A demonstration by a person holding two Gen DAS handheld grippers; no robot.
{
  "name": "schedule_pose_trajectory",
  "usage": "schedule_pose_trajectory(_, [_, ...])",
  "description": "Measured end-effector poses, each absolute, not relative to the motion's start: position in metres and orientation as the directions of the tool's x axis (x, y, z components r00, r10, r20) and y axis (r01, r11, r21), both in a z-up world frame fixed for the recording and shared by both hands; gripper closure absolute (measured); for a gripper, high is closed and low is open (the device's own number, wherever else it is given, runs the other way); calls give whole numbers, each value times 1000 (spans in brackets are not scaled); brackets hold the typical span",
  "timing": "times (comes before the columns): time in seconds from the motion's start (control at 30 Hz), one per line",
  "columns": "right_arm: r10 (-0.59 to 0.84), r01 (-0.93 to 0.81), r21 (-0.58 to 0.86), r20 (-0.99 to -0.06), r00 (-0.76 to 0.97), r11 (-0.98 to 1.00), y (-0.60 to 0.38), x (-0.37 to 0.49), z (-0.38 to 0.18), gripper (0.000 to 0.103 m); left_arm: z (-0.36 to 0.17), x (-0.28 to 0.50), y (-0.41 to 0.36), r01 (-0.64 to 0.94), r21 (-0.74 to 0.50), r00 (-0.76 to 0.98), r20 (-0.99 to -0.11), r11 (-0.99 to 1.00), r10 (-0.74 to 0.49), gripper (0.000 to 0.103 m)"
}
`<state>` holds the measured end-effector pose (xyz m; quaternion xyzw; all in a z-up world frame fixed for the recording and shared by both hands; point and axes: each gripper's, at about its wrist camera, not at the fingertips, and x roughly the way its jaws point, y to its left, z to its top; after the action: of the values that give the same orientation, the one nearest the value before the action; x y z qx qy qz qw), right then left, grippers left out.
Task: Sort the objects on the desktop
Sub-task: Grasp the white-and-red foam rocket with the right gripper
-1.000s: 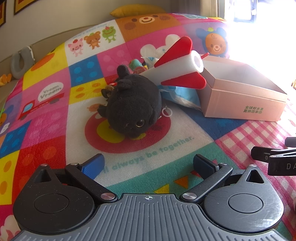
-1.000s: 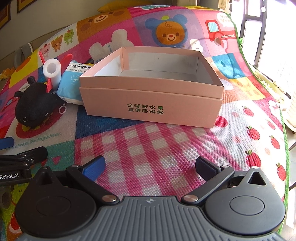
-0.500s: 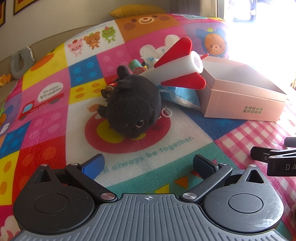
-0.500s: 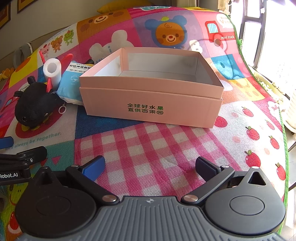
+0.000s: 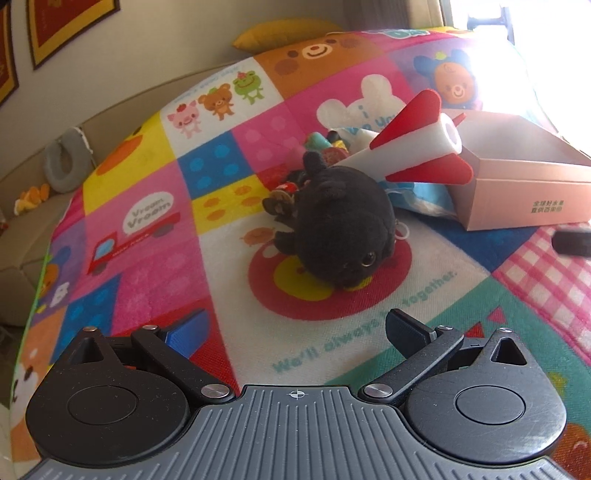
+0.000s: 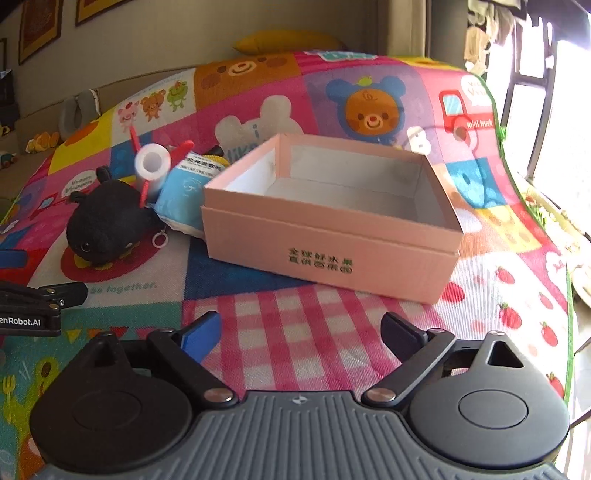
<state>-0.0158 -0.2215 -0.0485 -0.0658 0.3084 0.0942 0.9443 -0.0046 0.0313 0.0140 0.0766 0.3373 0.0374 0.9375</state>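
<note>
A black plush toy (image 5: 340, 225) lies on the colourful play mat, straight ahead of my open, empty left gripper (image 5: 295, 328). A red and white foam rocket (image 5: 413, 147) leans over it, on a blue tissue pack (image 5: 424, 195). Small trinkets (image 5: 325, 147) lie behind the plush. An open, empty pink box (image 6: 332, 218) stands ahead of my open, empty right gripper (image 6: 301, 332). The plush (image 6: 105, 227), rocket (image 6: 151, 166) and tissue pack (image 6: 184, 192) show left of the box in the right wrist view.
The mat (image 5: 147, 229) covers the whole surface. A sofa with a grey neck pillow (image 5: 68, 162) and a yellow cushion (image 5: 284, 31) lie beyond it. A window (image 6: 554, 103) is at the right. The left gripper (image 6: 33, 302) shows at the right wrist view's left edge.
Both grippers have shifted and turned; the left view now has the plush more central and closer. The right view swung left, so the box sits further right. No object moved.
</note>
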Motion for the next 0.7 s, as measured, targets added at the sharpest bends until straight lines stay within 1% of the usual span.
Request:
schedule_pose_trajectory(0.03, [168,-262,-87,-568,805,961,-211,-15,-36,26,14,-5,35,-4,156,766,-635,988,103,0])
schedule_pose_trajectory(0.1, [241,-343,-99,-535,810,934,-192,-10,-14,34,14,-4,43,16,119,757,-650,993,66,0])
schedule_pose_trajectory(0.17, [295,-416,-139,-509,808,899,-165,1,6,36,13,-4,46,14,98,752,-657,995,54,0])
schedule_pose_trajectory(0.27, [330,-470,-204,-483,811,859,-126,24,21,39,15,-7,51,10,81,759,-650,997,45,0])
schedule_pose_trajectory(0.33, [334,-492,-222,-501,798,842,-104,42,21,43,18,-11,52,1,104,777,-626,995,65,0])
schedule_pose_trajectory(0.4, [337,-510,-214,-536,774,833,-91,58,18,51,21,-17,50,-16,178,807,-579,984,117,0])
schedule_pose_trajectory(0.47, [336,-523,-179,-587,736,834,-87,70,12,68,24,-20,48,-18,240,823,-548,971,150,0])
schedule_pose_trajectory(0.53, [344,-532,-132,-629,697,836,-90,72,6,75,26,-19,48,-2,254,824,-547,967,146,0])
schedule_pose_trajectory(0.7, [352,-533,-90,-657,667,841,-111,46,0,78,28,-20,41,36,272,833,-540,962,122,0])
